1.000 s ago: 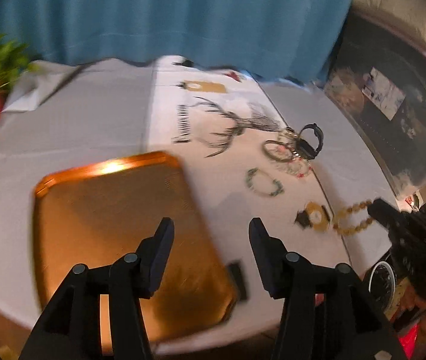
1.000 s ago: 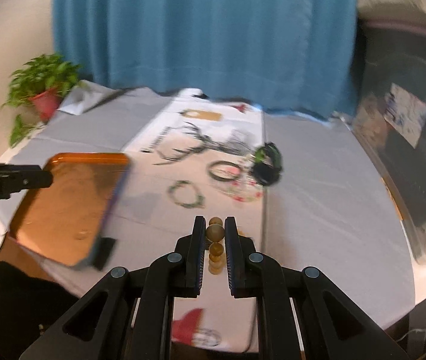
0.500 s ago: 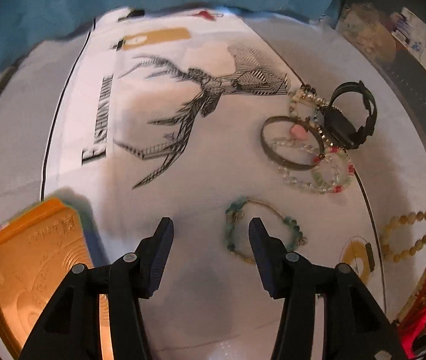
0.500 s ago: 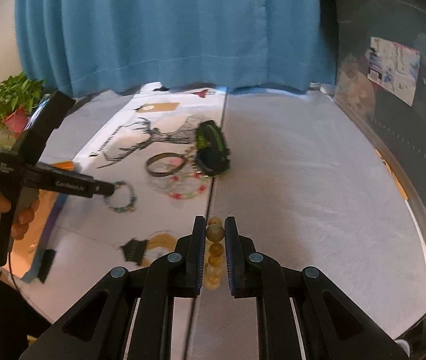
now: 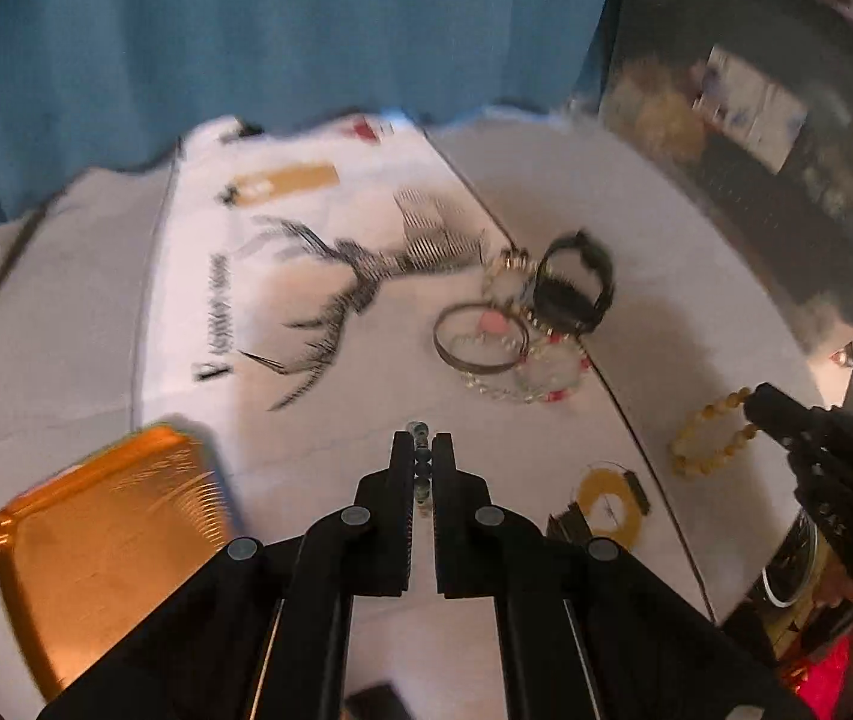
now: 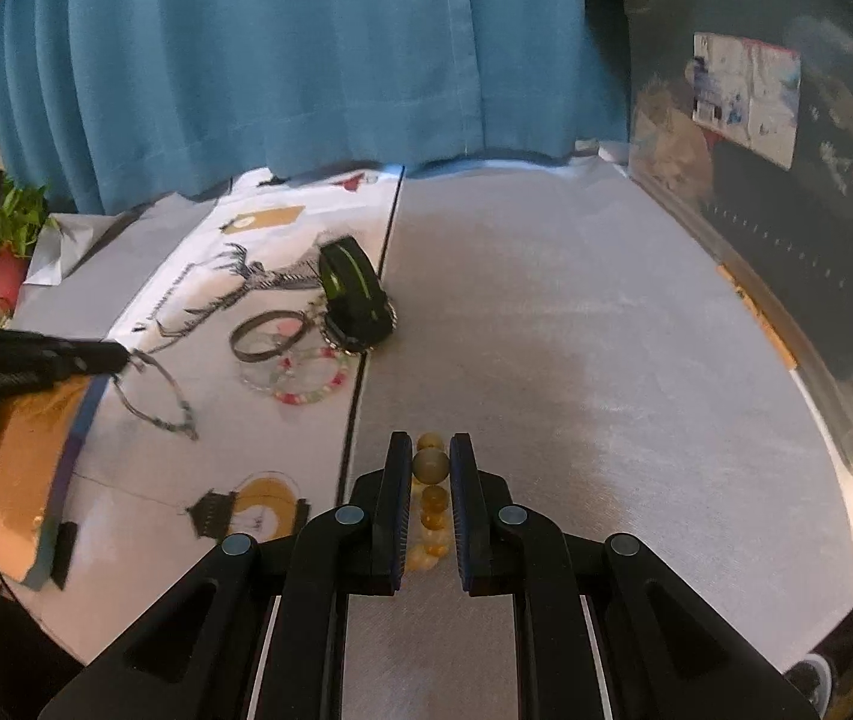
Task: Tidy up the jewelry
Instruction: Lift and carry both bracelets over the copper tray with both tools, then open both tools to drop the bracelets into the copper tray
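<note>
Pinching a strand of small green beads [image 5: 421,468], the left tool [image 5: 423,450] was pressed together above the white bench [image 5: 546,192], beside the orange tray [image 5: 108,546]. The right tool [image 6: 431,459] clamped a yellow bead bracelet [image 6: 431,465]. Farther off lay a metal bangle [image 5: 474,343], a clear beaded bracelet [image 5: 537,381] and a black watch [image 5: 573,294], clustered together.

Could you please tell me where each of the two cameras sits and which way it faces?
Left wrist: behind the left gripper, facing down at the green bead bracelet it pinches, beside the orange tray.
Right wrist: behind the right gripper, shut on the amber bead bracelet.
Shared: the black watch, and each other's gripper.
</note>
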### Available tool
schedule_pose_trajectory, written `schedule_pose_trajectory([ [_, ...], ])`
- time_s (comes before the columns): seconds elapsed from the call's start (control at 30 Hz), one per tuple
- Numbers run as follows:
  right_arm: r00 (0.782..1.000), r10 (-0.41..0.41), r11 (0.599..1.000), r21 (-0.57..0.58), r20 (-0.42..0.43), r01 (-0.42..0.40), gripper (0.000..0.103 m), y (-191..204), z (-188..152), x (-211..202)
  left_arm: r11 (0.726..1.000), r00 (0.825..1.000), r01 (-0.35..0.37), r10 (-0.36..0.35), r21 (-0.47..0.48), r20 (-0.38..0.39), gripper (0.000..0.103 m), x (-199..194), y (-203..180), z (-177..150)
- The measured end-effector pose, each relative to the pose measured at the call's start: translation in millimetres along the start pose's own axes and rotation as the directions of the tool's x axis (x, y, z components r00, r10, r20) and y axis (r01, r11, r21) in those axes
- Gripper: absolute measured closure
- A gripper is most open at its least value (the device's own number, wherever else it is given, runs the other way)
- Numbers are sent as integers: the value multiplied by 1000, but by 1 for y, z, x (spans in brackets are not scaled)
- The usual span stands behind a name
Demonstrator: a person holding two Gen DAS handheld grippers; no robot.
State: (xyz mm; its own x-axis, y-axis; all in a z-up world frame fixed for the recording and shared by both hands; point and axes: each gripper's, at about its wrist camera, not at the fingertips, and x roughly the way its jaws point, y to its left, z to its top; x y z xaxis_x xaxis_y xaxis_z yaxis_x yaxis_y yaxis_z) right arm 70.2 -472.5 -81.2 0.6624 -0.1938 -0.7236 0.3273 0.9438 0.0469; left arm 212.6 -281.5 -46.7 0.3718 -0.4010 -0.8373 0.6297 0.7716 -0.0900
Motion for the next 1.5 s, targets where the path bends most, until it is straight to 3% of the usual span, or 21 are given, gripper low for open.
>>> schedule_pose_trajectory([
  [0.23,995,55,997,-65,80,-50,90,45,5,-59,992,988,-119,123,-41,89,99,-76,21,-33],
  [0.5,980,171,970,-190,101,-150,90,126,-9,-110,982,980,-143,158,-122,124,99,-141,56,-100],
  [0.77,962,266,923,-304,66,-235,90,202,-29,-134,967,972,-165,193,-196,136,99,-177,90,-147],
  [1.13,951,308,878,-390,17,-278,90,262,-36,-129,952,968,-175,213,-250,135,99,-178,128,-166],
  [1.5,947,319,853,-425,-36,-304,90,302,-21,-71,940,973,-192,219,-283,66,99,-126,169,-148],
])
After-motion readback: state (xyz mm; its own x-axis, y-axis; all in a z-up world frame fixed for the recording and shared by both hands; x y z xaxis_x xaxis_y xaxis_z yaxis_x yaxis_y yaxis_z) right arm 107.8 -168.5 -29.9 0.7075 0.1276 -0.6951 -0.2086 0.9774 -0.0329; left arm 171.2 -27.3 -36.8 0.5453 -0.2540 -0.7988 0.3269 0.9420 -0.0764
